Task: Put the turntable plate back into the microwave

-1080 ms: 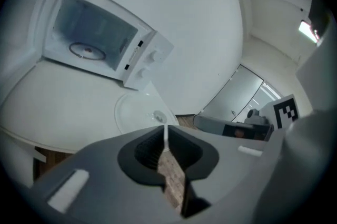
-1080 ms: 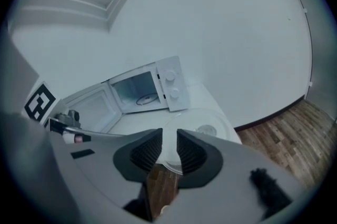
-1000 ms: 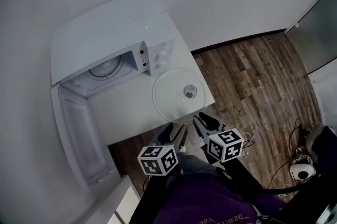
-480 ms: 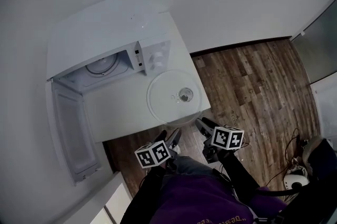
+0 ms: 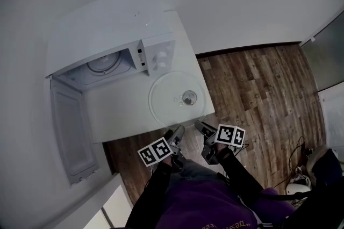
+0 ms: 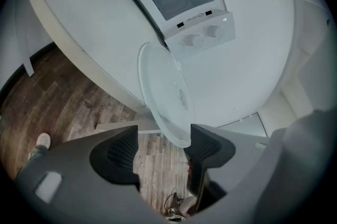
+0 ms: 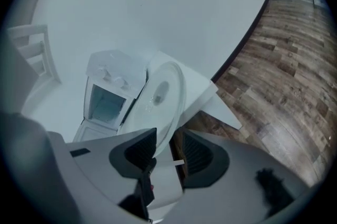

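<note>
Hardly begun: leaves turntable plate [image 5: 177,99] flat on worktop [image 5: 123,115] beside the open microwave [image 5: 107,45], not inside. Shows left gripper [image 6: 160,141] and right gripper [image 7: 167,146] jaws just opening wide around its near rim, unclamped. Needs gripping, lifting, seating.

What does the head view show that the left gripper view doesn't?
Only the head view: the person's purple top and the ring inside the microwave. Only the left gripper view: the gap between the left gripper's fingers, which have just been opening, with the turntable plate's near rim in it. Both: that plate, the microwave's knobs, the wooden floor.
</note>
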`<state>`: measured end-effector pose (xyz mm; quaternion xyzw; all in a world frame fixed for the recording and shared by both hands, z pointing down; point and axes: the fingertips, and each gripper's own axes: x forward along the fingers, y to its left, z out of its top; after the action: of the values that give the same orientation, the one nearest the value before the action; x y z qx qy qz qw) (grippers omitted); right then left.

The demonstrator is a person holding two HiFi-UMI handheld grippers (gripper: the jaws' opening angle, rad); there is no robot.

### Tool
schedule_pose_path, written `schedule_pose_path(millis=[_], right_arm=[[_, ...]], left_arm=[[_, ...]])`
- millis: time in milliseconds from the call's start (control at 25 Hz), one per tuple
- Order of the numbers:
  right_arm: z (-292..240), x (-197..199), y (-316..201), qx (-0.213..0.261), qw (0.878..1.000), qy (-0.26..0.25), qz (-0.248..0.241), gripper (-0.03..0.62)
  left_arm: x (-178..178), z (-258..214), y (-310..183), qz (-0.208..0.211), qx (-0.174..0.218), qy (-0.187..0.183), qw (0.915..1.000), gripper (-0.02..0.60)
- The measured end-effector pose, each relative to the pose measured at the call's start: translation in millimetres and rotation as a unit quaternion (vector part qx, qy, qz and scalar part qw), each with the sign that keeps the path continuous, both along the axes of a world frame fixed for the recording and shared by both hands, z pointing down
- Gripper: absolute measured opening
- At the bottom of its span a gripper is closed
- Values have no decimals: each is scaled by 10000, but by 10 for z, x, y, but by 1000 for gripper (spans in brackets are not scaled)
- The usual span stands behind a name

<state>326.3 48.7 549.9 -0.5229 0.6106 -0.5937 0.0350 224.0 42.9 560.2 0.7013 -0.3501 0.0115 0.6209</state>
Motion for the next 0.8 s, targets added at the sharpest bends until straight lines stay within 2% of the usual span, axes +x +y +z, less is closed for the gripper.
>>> schedule_pose_path(millis=[160,440,600,800], right_arm=[[45,-54,-15,-86,9998,-175,8,149],[109,-163,-78,-207,9977,-635,100,147],[99,-202,-110,-258,9958,-857,185,97],[98,-196,-109,-244,9932,-1109,258,86]], left_arm=[[53,4,-47,-72,-131,277,9995,305],[112,63,-104,-107,-254,314,9991,299],[82,97,-139,-229,-241,243,9992,189],[95,96,-137,-307,-366,612,9970,169]])
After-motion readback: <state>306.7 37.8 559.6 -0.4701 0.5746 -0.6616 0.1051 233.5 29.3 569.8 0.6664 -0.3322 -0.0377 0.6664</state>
